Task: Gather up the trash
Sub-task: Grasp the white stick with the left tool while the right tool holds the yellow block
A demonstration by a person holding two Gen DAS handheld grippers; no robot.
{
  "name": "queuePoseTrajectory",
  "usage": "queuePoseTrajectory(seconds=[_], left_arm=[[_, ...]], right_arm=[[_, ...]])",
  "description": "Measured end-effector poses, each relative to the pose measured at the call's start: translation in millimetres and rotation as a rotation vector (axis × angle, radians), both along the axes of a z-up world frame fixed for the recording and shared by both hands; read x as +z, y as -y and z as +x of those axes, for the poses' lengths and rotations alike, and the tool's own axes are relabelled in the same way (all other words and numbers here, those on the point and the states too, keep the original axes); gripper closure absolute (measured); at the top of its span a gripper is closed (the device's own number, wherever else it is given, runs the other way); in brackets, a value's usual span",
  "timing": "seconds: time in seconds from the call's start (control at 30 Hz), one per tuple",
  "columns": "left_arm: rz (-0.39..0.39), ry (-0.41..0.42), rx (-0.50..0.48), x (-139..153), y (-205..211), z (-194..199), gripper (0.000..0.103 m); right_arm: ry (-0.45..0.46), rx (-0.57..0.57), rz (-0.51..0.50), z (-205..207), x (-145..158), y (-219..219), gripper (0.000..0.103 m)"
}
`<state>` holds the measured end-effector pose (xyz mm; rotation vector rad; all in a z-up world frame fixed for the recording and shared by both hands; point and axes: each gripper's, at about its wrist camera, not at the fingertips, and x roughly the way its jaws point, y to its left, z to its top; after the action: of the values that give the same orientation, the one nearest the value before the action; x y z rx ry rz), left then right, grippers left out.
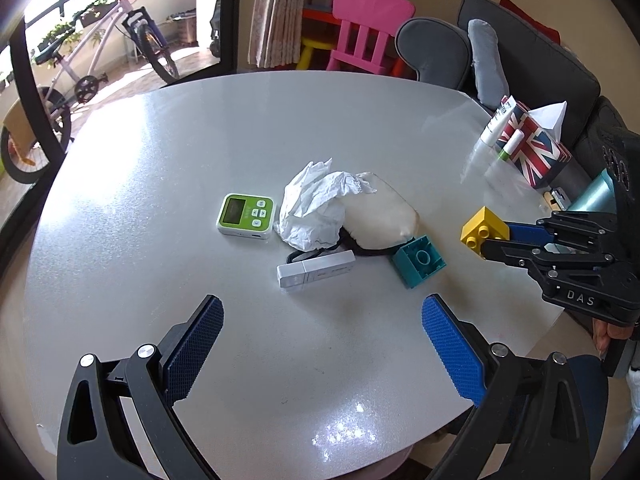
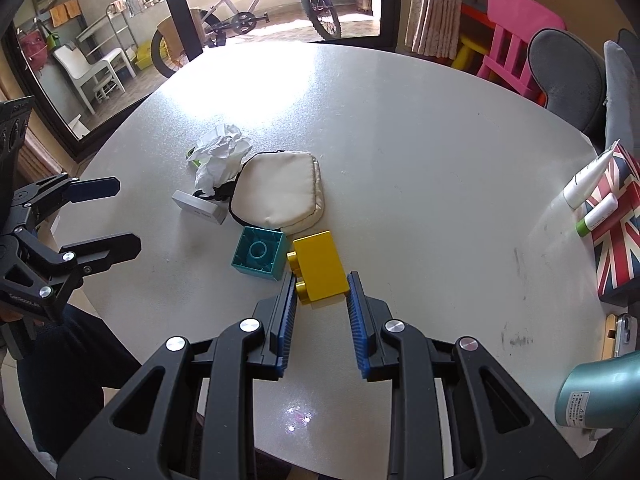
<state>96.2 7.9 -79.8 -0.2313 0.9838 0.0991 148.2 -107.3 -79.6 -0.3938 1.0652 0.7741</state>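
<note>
The right hand-held gripper [image 2: 321,286] clamps the yellow brick [image 2: 319,266] (teal brick [image 2: 259,253] at its 9 o'clock); the left hand-held gripper [image 1: 322,312] gapes above the counter [image 1: 160,160], crumpled tissue [image 1: 316,204] at 12 o'clock.

Table [image 1: 160,200] inventory: two toy blocks, one yellow [image 2: 318,266] and one teal [image 2: 259,253] at its 9 o'clock; one crumpled tissue [image 1: 310,206]; one white pouch [image 2: 280,188]; one green timer [image 1: 246,214]; one white stick [image 1: 316,269]; two tubes [image 2: 586,178]; one flag-printed box [image 2: 618,232].
</note>
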Motion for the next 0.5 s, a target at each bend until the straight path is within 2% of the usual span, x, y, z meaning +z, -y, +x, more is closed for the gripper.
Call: queuePoseTrajectory(seconds=[0.5], left_arm=[[0.032, -0.085, 0.105, -26, -5, 31, 0.007]], right_arm=[[0.016, -0.019, 0.000, 3, 3, 6, 0.078]])
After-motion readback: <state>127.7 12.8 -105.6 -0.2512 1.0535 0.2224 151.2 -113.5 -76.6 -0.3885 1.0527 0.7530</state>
